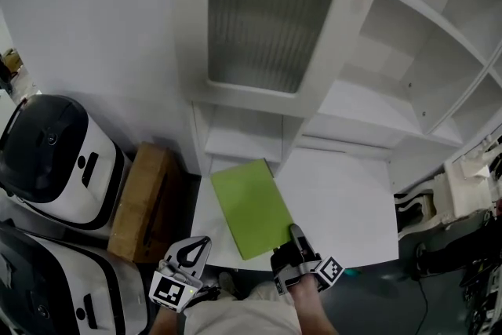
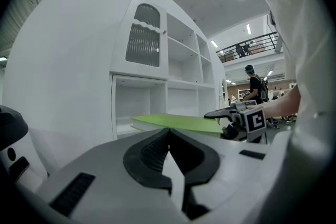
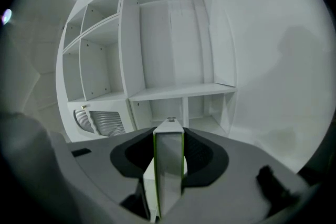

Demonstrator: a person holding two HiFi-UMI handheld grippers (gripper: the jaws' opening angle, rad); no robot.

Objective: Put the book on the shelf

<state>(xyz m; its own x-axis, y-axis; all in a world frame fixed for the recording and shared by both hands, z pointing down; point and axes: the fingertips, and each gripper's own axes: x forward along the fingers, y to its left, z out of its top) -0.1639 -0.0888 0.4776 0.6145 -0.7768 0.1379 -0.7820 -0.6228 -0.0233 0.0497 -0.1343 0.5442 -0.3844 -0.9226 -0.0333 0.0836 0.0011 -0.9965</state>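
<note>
Presently, the green book (image 1: 252, 208) is not on the shelf unit (image 1: 369, 114). It is held out flat and level in front of the unit's lowest open compartments, with its far end towards them and no part of it inside any compartment.

The right gripper (image 1: 296, 241) has the book by the corner furthest from the unit. In the right gripper view the jaws of the right gripper (image 3: 169, 136) are closed on the book (image 3: 169, 165), partly open to its thickness. Its white page edge and green covers stand on end between the pads, and the unit's empty shelves lie straight ahead.

The left gripper (image 1: 188, 259) sits to the left of the book, further out from the unit, and is apart from the book. In its own view the jaws of the left gripper (image 2: 169, 136) are brought together at the tips with nothing between them. The book (image 2: 178, 122) shows beyond them, level, in front of the unit.

The ribbed cabinet door (image 1: 267, 23) on the unit stands above the book. A cardboard box (image 1: 141, 200) lies on the floor to the left of the unit.
</note>
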